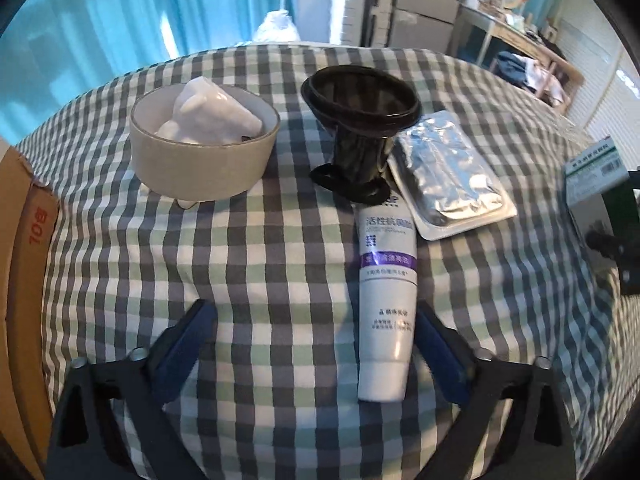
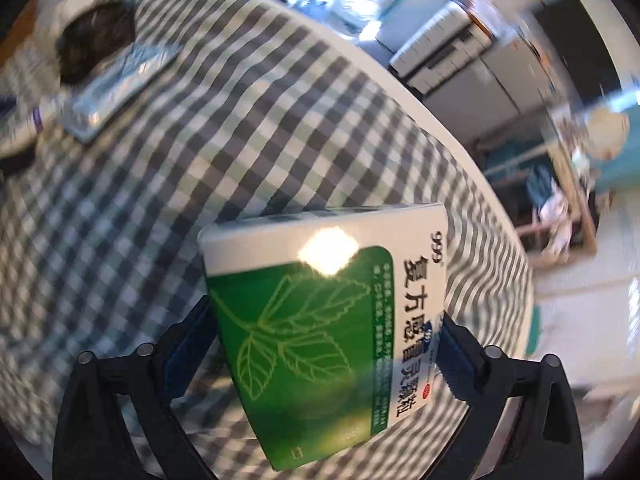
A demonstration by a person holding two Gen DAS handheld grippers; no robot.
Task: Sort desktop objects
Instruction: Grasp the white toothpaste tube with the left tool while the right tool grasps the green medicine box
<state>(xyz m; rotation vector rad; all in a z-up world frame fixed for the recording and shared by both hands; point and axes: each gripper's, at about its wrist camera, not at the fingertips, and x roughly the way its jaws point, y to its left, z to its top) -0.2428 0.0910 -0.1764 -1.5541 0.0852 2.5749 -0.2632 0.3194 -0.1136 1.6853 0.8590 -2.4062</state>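
Left wrist view looked steeply down on the table (image 1: 280,280), draped in a grey, green and white checked cloth. The left gripper (image 1: 316,344) hung with its jaws wide apart and nothing between the pads, its right finger just beside the white squeeze tube with a purple band (image 1: 387,304), which lay flat, probably the next thing to be taken. Beyond it stood a black plastic funnel-shaped cup (image 1: 360,120), a silver foil pack (image 1: 450,182) and a round beige bowl (image 1: 204,148) holding a crumpled white object, perhaps the collecting place.

Right wrist view was blurred. The right gripper (image 2: 320,344) had its jaws clamped on the long sides of a green and white cardboard medicine box (image 2: 316,340), carried tilted above the cloth near the table's edge, presumably on its way to being sorted.
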